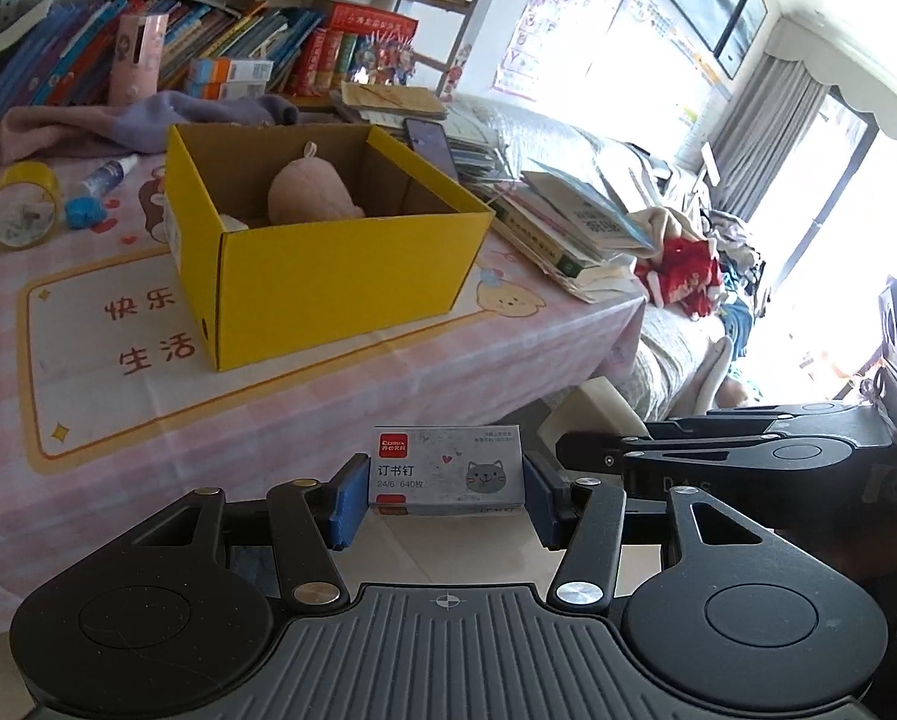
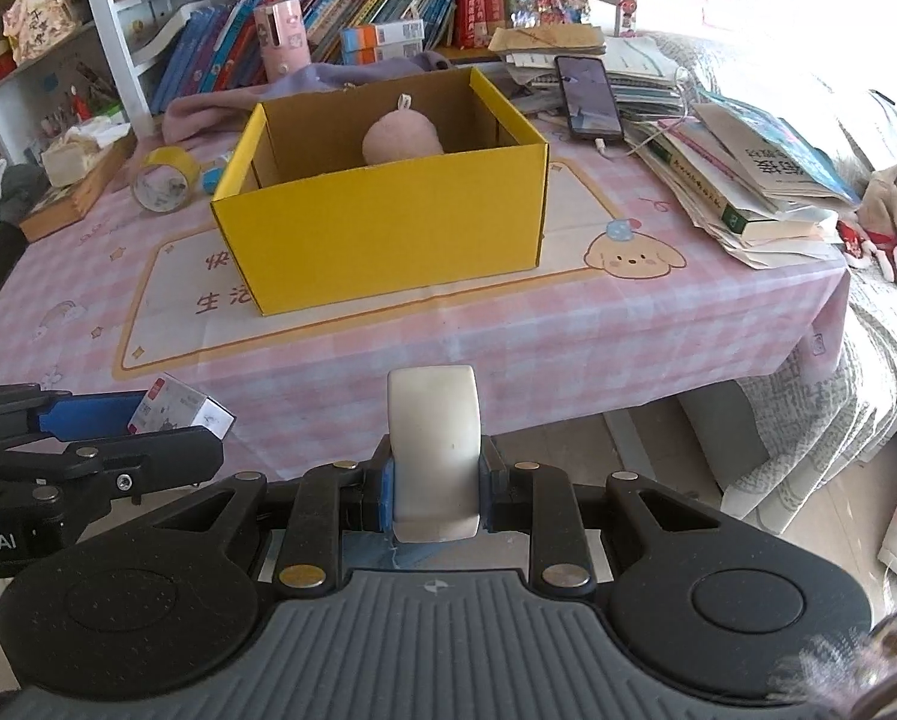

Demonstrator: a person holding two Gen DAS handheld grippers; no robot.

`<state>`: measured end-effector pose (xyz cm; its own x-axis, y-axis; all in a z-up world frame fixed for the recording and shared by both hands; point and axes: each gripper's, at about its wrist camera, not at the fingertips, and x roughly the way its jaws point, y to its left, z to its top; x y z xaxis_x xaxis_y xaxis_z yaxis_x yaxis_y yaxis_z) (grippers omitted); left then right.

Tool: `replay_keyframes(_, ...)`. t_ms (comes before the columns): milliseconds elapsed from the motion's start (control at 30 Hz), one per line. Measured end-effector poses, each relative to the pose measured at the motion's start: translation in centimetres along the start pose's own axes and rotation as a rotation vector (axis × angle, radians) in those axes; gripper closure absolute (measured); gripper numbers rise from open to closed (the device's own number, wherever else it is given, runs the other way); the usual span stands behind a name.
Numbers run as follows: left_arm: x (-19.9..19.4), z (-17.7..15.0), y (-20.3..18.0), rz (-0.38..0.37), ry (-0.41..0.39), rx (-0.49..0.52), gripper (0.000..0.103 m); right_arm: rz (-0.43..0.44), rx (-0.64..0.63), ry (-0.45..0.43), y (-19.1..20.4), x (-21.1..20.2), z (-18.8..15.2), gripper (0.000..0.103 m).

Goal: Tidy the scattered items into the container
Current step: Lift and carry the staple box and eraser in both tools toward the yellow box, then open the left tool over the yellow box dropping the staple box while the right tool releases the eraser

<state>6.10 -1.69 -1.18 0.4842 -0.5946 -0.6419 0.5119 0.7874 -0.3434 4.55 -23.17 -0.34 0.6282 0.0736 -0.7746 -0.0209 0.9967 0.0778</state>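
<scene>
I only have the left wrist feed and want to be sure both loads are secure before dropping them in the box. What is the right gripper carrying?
Observer: The right gripper is shut on a white rounded block.
Operator: Anything left of the tape roll?
Observer: Yes, a tissue box at the table's far left edge.
Operator: Is the phone plugged in?
Observer: Yes, a white cable runs from the phone.
</scene>
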Motion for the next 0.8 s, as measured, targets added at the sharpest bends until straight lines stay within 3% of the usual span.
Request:
replay_keyframes(133,0.8,0.8,0.3,0.007,-0.004,0.001,0.051,0.012,-0.009,0.008,-0.3,1.2,1.1,0.08)
replay_keyframes(300,1.2,3.0,0.3,0.038,-0.05,0.037,0.051,0.025,-0.022,-0.046,-1.0,1.8,3.5,0.08)
replay_keyframes(600,2.5,9.3,-0.6,0.078,-0.172,0.169,0.051,0.062,-0.067,-0.154,-3.2,3.0,10.2,0.08)
replay_keyframes(800,4.4,12.6,-0.4,0.146,-0.201,0.17,0.051,0.103,-0.114,-0.2,-4.5,5.1,15.2,0.08)
